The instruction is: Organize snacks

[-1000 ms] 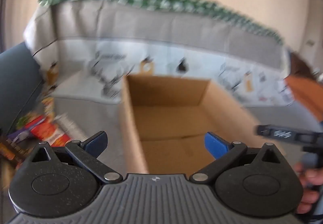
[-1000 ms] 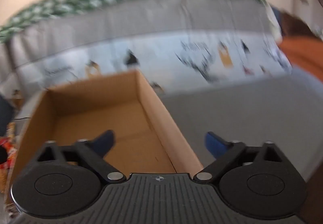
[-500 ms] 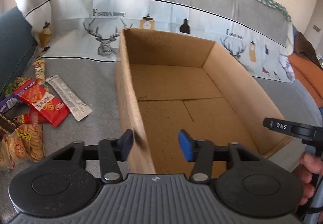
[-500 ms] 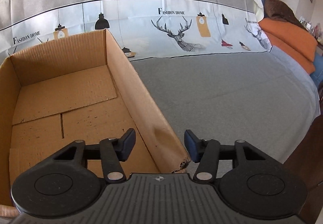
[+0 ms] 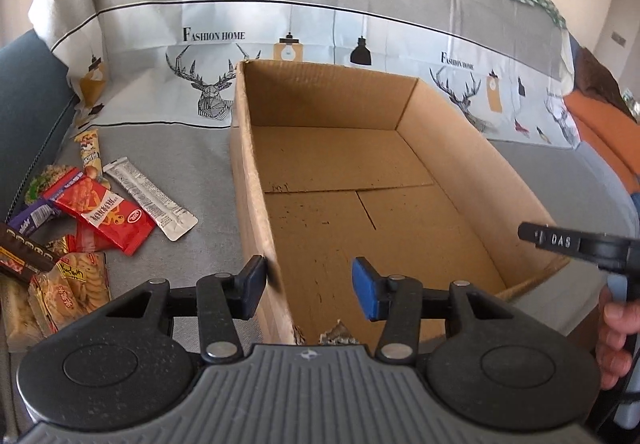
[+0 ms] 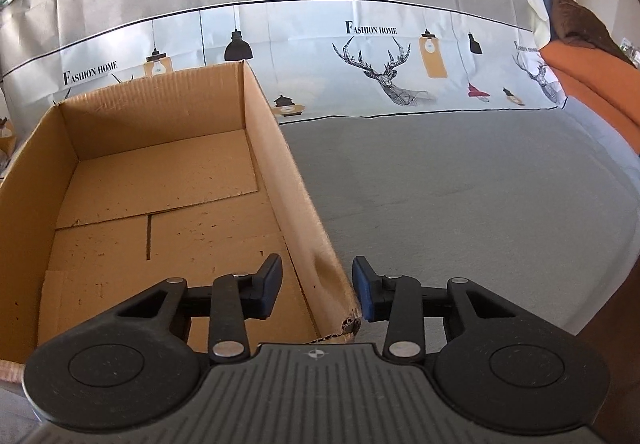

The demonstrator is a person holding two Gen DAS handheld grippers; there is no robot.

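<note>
My left tongs (image 5: 308, 290) and right tongs (image 6: 317, 288), both spread, straddle the cardboard box (image 5: 360, 212) walls; squeezing could crush its torn corners

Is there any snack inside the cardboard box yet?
No. The cardboard box shows only its bare bottom flaps, while the snack packets lie on the grey cloth outside its left wall.

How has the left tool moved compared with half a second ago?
Cannot tell much: the left tool straddles the cardboard box wall as before.
</note>
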